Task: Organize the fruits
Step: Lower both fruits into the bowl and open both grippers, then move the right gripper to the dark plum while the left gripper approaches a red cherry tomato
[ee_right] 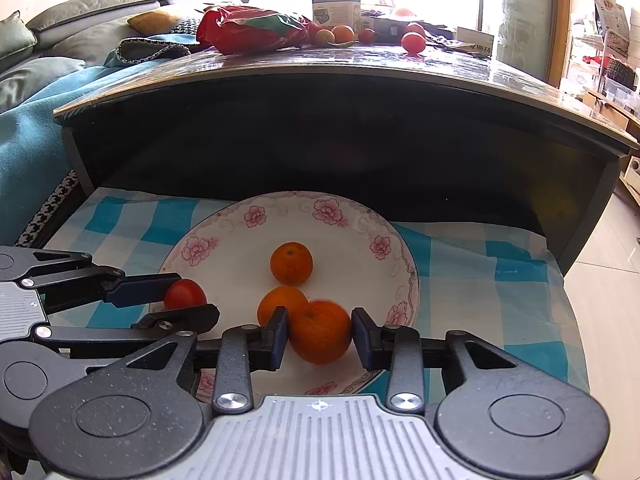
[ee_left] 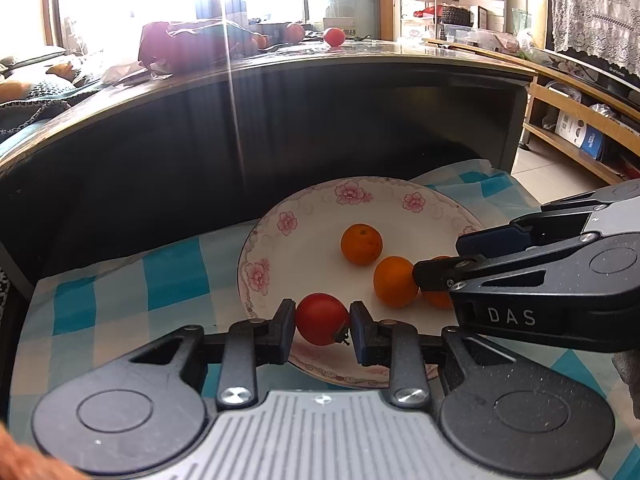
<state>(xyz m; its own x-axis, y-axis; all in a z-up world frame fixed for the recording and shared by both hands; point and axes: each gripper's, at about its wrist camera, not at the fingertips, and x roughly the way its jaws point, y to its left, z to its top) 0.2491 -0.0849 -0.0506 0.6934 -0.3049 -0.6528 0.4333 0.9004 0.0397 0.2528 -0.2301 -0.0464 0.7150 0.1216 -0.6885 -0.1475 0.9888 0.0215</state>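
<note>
Progress: partway, by the look of it. 2 oranges [ee_right: 291, 263] [ee_right: 280, 306] lying loose in plate [ee_left: 276, 264]; 3rd orange [ee_right: 320, 332] and tomato [ee_left: 322, 319] at plate but each between tool fingers.
Left to do: more fruit up on dark bench [ee_right: 400, 72], upper centre of frame, approx 2 tomatoes [ee_right: 413, 43] plus other round fruit beside red bag [ee_right: 248, 32]; likely need moving to plate too.
Left tool [ee_left: 322, 322]: closed down to tomato width, both pads touching it, so gripping tomato over near rim of plate, lower centre of left view. Whether tomato rests on plate or hangs just above: can't tell.
Right tool [ee_right: 320, 334]: opened wider. Left pad against 3rd orange; right pad at or just off its skin, and orange slightly blurred, so firm grip vs just let go: can't tell.
Fruit positions: 3rd orange touching or overlapping nearer loose orange in right view; far orange apart, mid plate.
Plate: on blue-white check cloth [ee_right: 500, 264], low surface in front of bench.
Tools: close together, right tool's fingers [ee_left: 440, 272] crossing in from right edge of left view.
</note>
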